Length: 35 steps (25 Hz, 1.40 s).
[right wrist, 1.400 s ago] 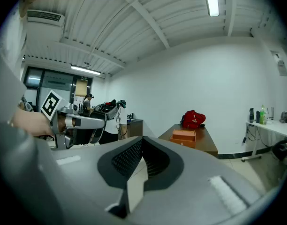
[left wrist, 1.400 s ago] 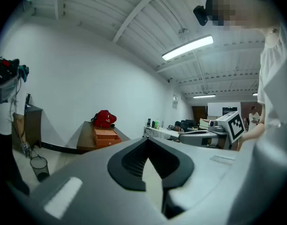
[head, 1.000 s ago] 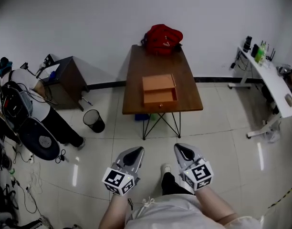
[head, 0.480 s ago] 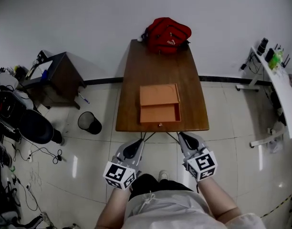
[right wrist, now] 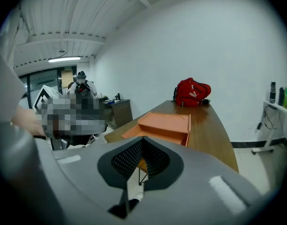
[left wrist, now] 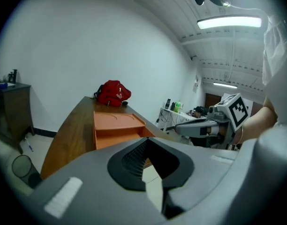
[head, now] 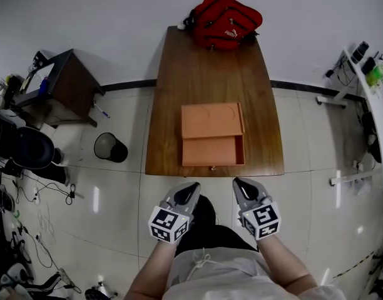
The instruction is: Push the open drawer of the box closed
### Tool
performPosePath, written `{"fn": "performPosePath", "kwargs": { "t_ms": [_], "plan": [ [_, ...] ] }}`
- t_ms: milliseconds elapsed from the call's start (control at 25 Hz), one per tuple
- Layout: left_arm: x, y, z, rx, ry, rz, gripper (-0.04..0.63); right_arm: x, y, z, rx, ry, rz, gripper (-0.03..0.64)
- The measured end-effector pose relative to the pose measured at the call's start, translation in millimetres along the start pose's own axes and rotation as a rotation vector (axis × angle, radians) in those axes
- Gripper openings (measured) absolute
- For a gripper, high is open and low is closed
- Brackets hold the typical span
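Observation:
An orange box (head: 212, 119) lies on the brown wooden table (head: 210, 74), near its front edge. Its drawer (head: 213, 150) is pulled out toward me, with a small knob at the front. My left gripper (head: 191, 190) and right gripper (head: 240, 185) hang over the floor just short of the table edge, both shut and holding nothing. In the left gripper view the box (left wrist: 116, 122) sits ahead beyond the left gripper (left wrist: 146, 143). The right gripper view shows the box (right wrist: 165, 122) past the right gripper (right wrist: 142, 141).
A red backpack (head: 226, 19) rests at the table's far end by the wall. Left of the table stand a black waste bin (head: 110, 147) and a dark side cabinet (head: 59, 85). A white desk (head: 368, 80) with bottles is at the right. Cables lie on the floor at left.
The person has walked toward the table, which now fills more of the head view. Both grippers, still shut, have come up close to the table's front edge.

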State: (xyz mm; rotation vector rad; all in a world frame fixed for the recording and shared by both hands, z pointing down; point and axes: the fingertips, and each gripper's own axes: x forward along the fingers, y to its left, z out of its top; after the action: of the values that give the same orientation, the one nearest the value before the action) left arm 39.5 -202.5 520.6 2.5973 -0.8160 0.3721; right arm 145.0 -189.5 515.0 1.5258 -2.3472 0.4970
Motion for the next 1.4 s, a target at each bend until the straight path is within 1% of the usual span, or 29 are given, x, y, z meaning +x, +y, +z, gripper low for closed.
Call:
{"fn": "performPosePath", "kwargs": {
  "t_ms": [120, 200, 320, 480, 560, 640, 800, 880, 1040, 1400],
  "plan": [
    [24.9, 16.6, -19.2, -0.048, 0.054, -0.022, 0.006, 27.7, -7.7, -14.8, -0.008, 0.058, 0.026, 0.006],
    [40.3, 27.5, -29.3, -0.067, 0.088, -0.031, 0.006, 44.1, -15.0, -25.3, -0.009, 0.110, 0.044, 0.006],
    [59.1, 46.1, -44.4, -0.098, 0.128, -0.023, 0.006, 64.2, -25.2, -39.8, 0.001, 0.174, 0.059, 0.006],
    [74.7, 69.0, -59.8, -0.166, 0.150, 0.021, 0.006, 80.5, -33.9, -57.8, 0.066, 0.202, 0.046, 0.006],
    [79.4, 73.8, -63.6, -0.181, 0.157, 0.029, 0.006, 83.8, -37.2, -68.6, 0.105, 0.224, 0.032, 0.006],
    [83.2, 75.2, -65.9, -0.185, 0.166, 0.019, 0.006, 87.2, -40.0, -74.6, 0.127, 0.239, 0.024, 0.006],
    [89.4, 72.6, -68.1, -0.218, 0.172, -0.017, 0.006, 95.9, -42.9, -68.8, 0.147, 0.242, 0.036, 0.006],
    [92.2, 75.0, -65.3, -0.230, 0.171, -0.018, 0.006, 100.9, -43.4, -62.4, 0.144, 0.230, 0.045, 0.006],
    [97.4, 84.6, -57.4, -0.231, 0.175, -0.017, 0.006, 110.5, -43.6, -55.7, 0.133, 0.219, 0.052, 0.006],
    [120.1, 102.8, -36.3, -0.234, 0.151, -0.026, 0.006, 138.8, -68.5, -53.1, 0.139, 0.224, 0.009, 0.006]
  ]
}}
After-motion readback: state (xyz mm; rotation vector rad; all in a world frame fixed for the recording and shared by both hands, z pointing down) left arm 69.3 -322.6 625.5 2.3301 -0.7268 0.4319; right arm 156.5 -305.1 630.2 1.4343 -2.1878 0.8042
